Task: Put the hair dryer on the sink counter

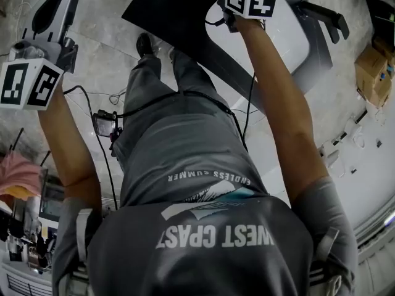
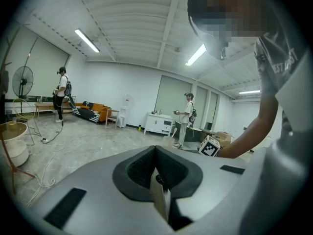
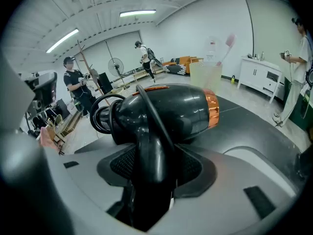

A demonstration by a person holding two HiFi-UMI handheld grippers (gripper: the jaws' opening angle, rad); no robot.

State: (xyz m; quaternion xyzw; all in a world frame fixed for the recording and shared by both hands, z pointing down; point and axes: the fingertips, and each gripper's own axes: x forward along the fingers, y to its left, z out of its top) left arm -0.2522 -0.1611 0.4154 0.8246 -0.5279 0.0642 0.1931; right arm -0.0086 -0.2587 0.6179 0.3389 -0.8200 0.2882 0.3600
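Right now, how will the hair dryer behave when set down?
Glossy rigid hair dryer: probably slippery. Right gripper clamps only its handle, so the big barrel likely feels top-heavy. Its round barrel may roll on the counter; the looped cord is floppy and may drag.

Plenty going on in the background. In the left gripper view, a standing fan (image 2: 22, 82) sits right out at the 9 o'clock edge. A person in dark trousers (image 2: 60, 94) stands just beside it, toward the middle. An orange sofa (image 2: 93, 111) is about halfway out at 9 o'clock. A white cabinet (image 2: 159, 123) is pretty much dead centre, and another person with a backpack (image 2: 187, 119) stands just to its 3 o'clock side. A strip light (image 2: 88, 40) runs across the ceiling at around 10 o'clock. In the head view, a cardboard box (image 1: 372, 73) is at 2 o'clock and some pink cloth (image 1: 18, 174) is at 8 o'clock. A black cable (image 1: 92, 113) trails over the grey floor at 9 o'clock.
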